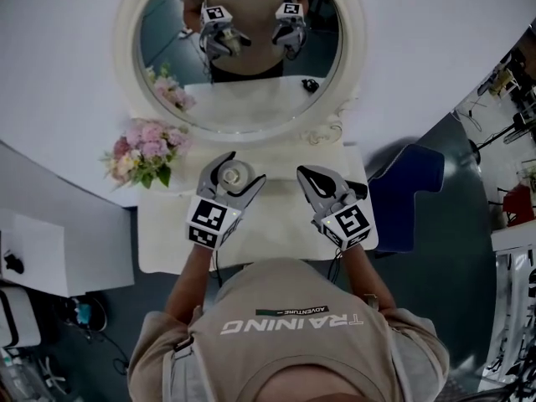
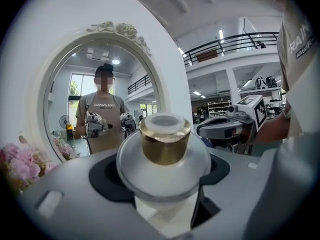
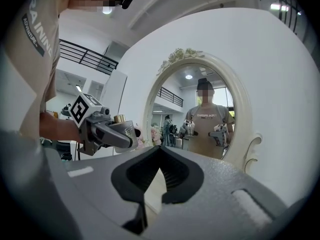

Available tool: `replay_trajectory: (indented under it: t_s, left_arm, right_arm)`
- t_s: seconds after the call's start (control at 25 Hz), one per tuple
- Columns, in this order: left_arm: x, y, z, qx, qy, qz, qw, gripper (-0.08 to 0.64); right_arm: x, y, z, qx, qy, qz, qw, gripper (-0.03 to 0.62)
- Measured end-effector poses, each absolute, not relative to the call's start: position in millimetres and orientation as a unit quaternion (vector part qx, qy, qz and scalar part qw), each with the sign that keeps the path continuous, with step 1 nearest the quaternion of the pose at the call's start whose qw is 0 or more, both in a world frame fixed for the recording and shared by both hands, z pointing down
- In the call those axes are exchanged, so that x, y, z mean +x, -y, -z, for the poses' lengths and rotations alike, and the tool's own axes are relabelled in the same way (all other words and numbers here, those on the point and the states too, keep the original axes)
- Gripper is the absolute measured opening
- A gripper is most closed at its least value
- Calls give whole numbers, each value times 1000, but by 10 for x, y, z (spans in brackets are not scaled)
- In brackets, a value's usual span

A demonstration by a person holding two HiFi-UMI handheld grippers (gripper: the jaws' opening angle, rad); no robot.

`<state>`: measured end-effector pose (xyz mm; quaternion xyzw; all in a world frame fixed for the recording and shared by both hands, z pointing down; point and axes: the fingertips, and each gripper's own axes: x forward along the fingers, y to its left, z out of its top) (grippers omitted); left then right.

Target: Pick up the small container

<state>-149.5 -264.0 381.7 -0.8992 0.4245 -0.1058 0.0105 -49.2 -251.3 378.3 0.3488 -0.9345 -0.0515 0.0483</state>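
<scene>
Two handheld grippers work at a white table (image 1: 276, 237) facing an oval mirror (image 1: 167, 40), and the left gripper (image 1: 241, 169) is clamped on the small container (image 2: 164, 145), which sits squarely between its jaws with the dark pads pressing on both sides of its body. Seen from that gripper's own camera, the container is a squat, rounded pot of frosted glass, widest at the shoulder, topped by a shiny gold collar and a pale, translucent cap. From above, it shows as a small round cream shape ringed by the jaws. Whether its base touches the table or hangs just above it cannot be told. The right gripper (image 3: 159, 152) hovers to the right of the left one, near but apart from it, with its jaws brought together and nothing between them; only the table's cream surface shows through the slit in its pads. A bunch of pink flowers (image 1: 144, 153) stands to the left of the left gripper. The mirror, just beyond both tools, reflects the person and both grippers.
</scene>
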Motion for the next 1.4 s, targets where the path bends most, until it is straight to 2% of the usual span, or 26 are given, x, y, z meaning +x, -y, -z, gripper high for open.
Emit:
replay_trajectory:
  t_s: [1.4]
  left_arm:
    - [-1557,2563,-3885,-902,-424,88,-2,356]
  right_arm:
    - [-538,2352,-3800,331,940,54,64,3]
